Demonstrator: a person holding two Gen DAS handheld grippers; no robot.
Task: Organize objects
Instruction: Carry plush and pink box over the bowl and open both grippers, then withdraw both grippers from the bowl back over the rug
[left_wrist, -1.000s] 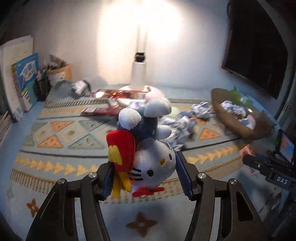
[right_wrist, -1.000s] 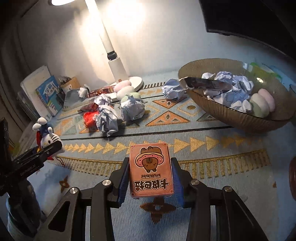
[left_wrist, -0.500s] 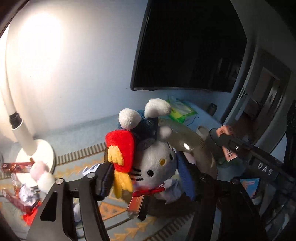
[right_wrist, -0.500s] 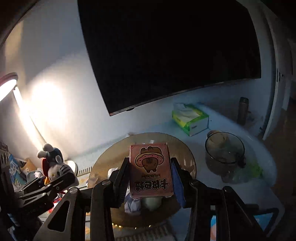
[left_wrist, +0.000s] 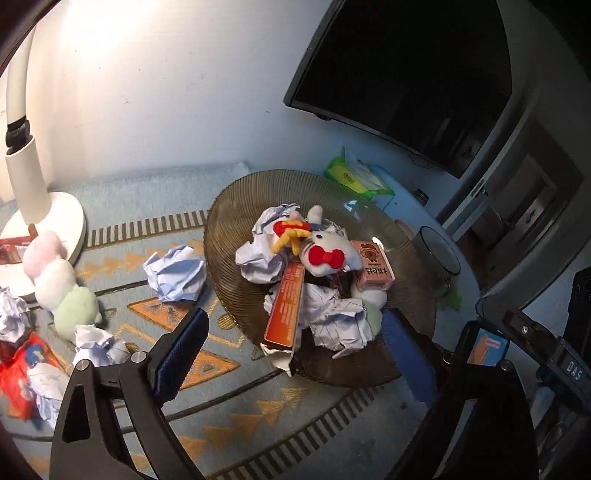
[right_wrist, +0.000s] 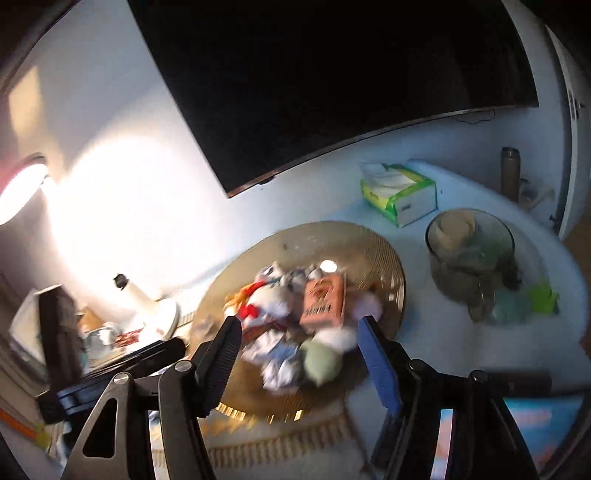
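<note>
While both grippers stand released, jaws just opened, left gripper (left_wrist: 291, 354) and right gripper (right_wrist: 299, 350) hold nothing; the plush toy (left_wrist: 325, 254) and pink box (left_wrist: 373, 269) lie in the basket (left_wrist: 229, 229); remaining paper ball (left_wrist: 175, 275) looks light, crushable; pinch its middle.

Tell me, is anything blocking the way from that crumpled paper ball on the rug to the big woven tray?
Nothing visible does. The paper ball lies on the rug just left of the tray, with bare rug between them. The tray already holds a plush cat, a pink box and more paper, so room is tight.
</note>
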